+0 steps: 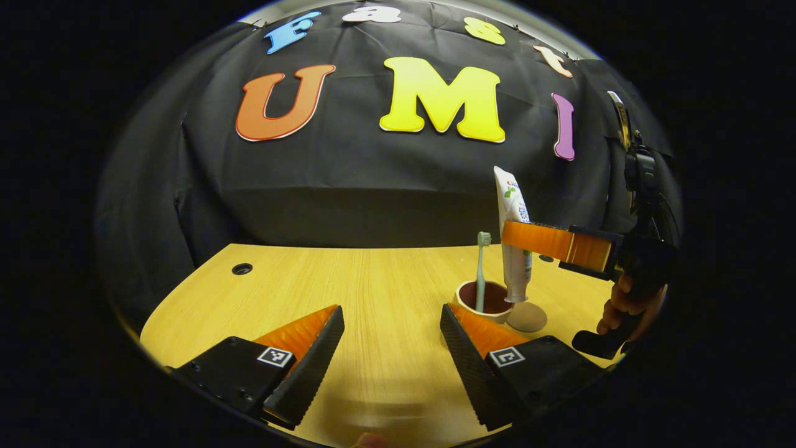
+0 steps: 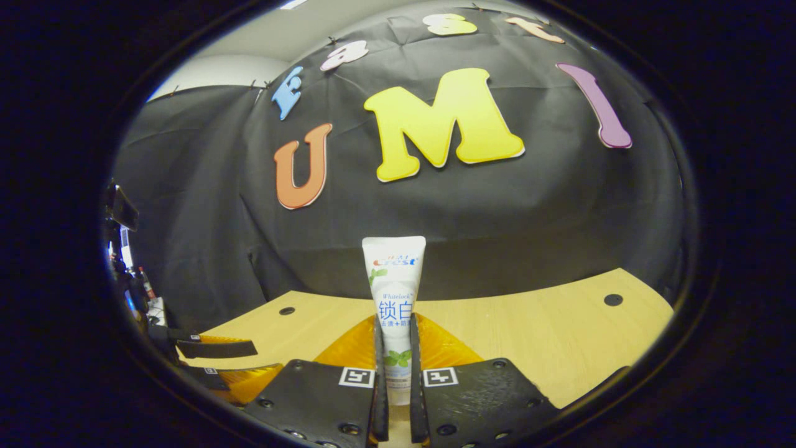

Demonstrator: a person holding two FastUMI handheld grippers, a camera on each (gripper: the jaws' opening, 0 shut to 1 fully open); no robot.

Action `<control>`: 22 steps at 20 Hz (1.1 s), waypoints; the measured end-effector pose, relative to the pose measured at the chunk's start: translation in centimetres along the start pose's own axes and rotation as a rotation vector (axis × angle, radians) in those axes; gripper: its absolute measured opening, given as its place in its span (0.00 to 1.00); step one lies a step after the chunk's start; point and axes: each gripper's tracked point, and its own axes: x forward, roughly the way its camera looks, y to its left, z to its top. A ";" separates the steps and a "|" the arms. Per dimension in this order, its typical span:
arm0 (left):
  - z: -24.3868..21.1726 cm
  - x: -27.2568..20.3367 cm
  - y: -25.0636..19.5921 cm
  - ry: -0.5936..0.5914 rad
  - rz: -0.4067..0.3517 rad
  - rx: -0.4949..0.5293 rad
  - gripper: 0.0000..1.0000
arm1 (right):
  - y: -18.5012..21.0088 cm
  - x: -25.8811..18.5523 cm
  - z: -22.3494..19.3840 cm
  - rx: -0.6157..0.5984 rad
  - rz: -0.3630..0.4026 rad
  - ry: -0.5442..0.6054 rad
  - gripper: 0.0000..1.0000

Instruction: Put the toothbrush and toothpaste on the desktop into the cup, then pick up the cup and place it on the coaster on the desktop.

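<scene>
My left gripper [image 1: 392, 339] hangs low over the desk with its fingers spread wide, nothing between them, pointing forward and a little downward. My right gripper [image 2: 395, 373] has both fingers pressed flat against the sides of the toothpaste tube [image 2: 393, 298], which stands upright between them. Seen from the left gripper view, the right gripper [image 1: 519, 239] reaches in from the right side, level, raised above the desk, and my right hand [image 1: 625, 305] wraps the handle beneath it, fingers curled around the grip. From the right gripper view, the left gripper [image 2: 214, 361] sits low at the left edge, its fingers apart.
</scene>
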 end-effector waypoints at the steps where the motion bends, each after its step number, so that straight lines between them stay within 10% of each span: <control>1: 0.0 -0.2 0.5 0.000 0.010 0.001 0.99 | 0.6 0.3 0.0 -0.002 0.014 -0.012 0.14; 22: -1.5 -0.9 1.8 0.054 0.037 0.002 0.99 | 1.3 2.1 -5.8 -0.116 0.019 0.122 0.20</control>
